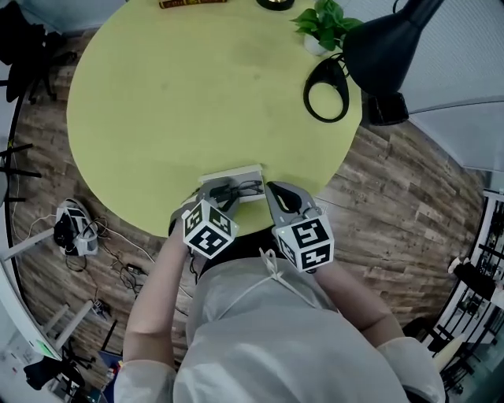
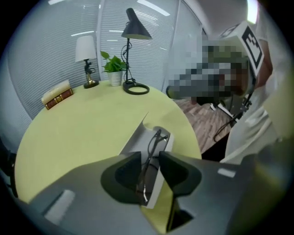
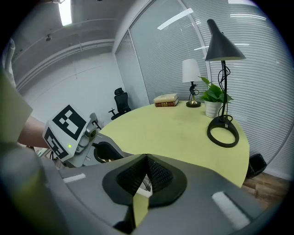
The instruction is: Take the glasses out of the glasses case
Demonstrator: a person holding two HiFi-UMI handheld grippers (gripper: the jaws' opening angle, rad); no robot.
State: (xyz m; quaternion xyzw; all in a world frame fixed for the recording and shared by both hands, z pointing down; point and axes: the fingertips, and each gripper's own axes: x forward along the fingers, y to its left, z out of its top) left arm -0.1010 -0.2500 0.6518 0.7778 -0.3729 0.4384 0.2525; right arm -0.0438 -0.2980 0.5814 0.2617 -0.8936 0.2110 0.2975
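An open white glasses case [image 1: 236,175] lies at the near edge of the round yellow-green table [image 1: 173,102], with black-framed glasses [image 1: 242,189] inside it. In the left gripper view the case [image 2: 138,142] points away and the thin glasses [image 2: 155,140] run between my jaws. My left gripper [image 1: 214,193] [image 2: 150,156] is open, its pads standing on either side of the frame without pressing on it. My right gripper [image 1: 276,193] [image 3: 145,158] hangs at the case's right end with its tips together and nothing clearly between them.
A black desk lamp [image 1: 386,39] with a ring base [image 1: 327,90] stands at the table's far right beside a potted plant [image 1: 321,24]. Books [image 2: 57,94] and a small white lamp [image 2: 85,50] sit at the far edge. The person's body is close behind the table edge.
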